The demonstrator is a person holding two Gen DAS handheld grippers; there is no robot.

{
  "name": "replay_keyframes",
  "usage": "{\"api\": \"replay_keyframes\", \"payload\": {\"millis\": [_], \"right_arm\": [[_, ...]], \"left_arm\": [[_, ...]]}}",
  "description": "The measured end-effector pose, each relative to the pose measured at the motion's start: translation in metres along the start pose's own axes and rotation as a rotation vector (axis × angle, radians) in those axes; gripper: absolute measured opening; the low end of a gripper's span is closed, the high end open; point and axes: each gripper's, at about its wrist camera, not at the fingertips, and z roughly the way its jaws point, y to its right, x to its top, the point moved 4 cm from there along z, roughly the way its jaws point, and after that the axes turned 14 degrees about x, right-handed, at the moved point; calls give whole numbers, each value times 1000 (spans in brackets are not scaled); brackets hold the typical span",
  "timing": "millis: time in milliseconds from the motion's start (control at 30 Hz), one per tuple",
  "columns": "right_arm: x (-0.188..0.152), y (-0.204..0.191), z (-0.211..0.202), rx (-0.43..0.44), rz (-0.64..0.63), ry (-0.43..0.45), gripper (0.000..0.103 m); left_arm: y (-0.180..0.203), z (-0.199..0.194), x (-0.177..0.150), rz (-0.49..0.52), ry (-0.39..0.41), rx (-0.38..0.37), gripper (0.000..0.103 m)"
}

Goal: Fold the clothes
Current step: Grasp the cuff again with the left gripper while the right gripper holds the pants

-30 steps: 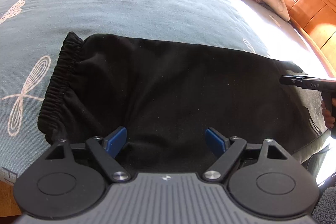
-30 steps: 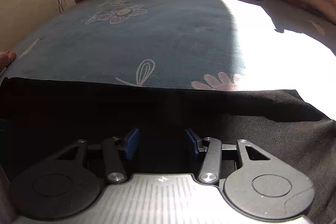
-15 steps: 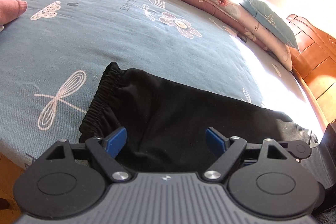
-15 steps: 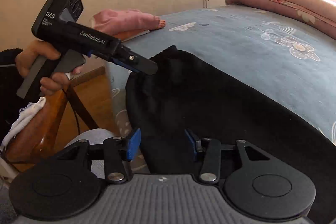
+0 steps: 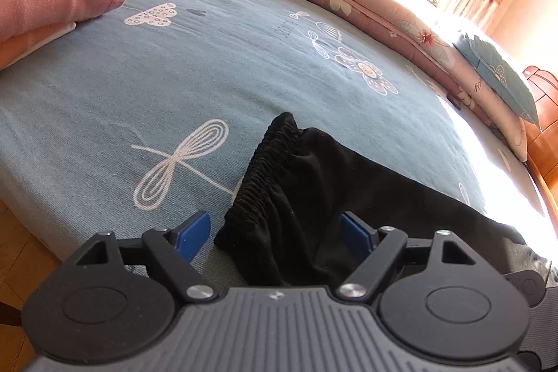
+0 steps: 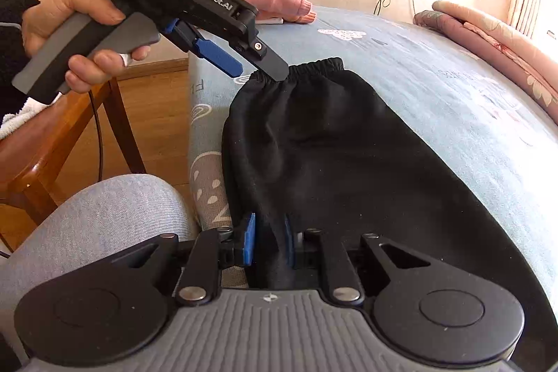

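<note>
A pair of black trousers [image 6: 348, 156] lies along the near edge of the bed [image 5: 216, 65], its gathered elastic waistband [image 5: 265, 169] at the left end. The right gripper [image 6: 269, 241] has its jaws closing, narrow, with a fold of the trousers' near edge between the blue pads. The left gripper [image 5: 275, 232] hovers over the waistband corner, jaws wide apart and narrowing slightly, dark cloth between them but untouched. A pink garment [image 5: 45, 2] rests at the far left.
</note>
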Motion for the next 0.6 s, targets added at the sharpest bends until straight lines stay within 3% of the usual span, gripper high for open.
{"api": "replay_keyframes", "payload": {"millis": [67,167,233,433,600], "right_arm": [[-2,-2,2,-2,-14,-14,18],[-3,-3,1,2,-9,-15,7],[-1,-2,0,0,-6,-12,7],[-1,-4,4,16,-25,-22,4],[8,-9,-12,19,-37,18,3]], "left_arm": [[0,6,1,9,0,3,61],[-4,14,2,-2,-8,21,35],[-10,14,4,-40,-9,13,26],[-13,1,7,-63,24,-10,19],[-11,-17,10,-55,53,-10,19]]}}
